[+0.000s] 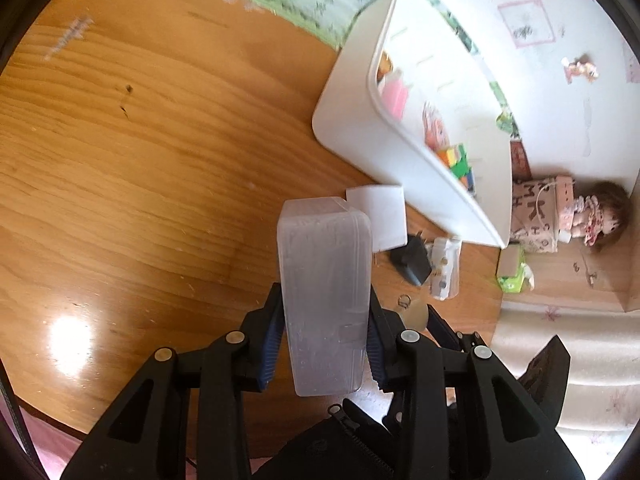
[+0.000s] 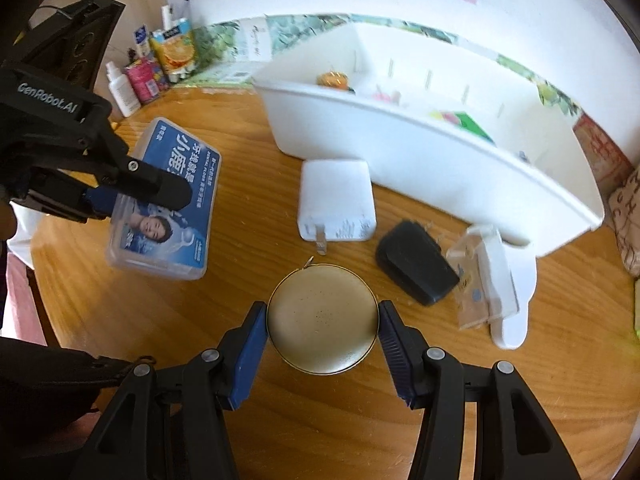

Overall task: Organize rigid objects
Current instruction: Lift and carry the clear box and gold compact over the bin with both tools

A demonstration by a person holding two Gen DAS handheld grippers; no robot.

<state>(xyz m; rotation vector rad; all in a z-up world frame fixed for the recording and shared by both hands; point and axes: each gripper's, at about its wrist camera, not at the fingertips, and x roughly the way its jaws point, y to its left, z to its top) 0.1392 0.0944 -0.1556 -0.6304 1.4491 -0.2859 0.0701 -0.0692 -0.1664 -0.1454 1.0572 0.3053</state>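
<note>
Translucent plastic fills our left tool (image 1: 326,344): its pads pinch the floss-pick box (image 1: 324,292). Our right tool (image 2: 322,344) clamps the round gold tin (image 2: 322,318). The white bin (image 2: 420,160) ahead of both already holds a cube and small toys. Left beyond the right tool, on the table (image 2: 200,320): the white charger (image 2: 336,200), black adapter (image 2: 416,264), and white bracket (image 2: 504,280). We judge the task partly done.

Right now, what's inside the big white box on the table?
In the white bin I can see a colourful puzzle cube, something pink and something orange. The near wall covers the bottom, so anything lying there stays hidden.
</note>
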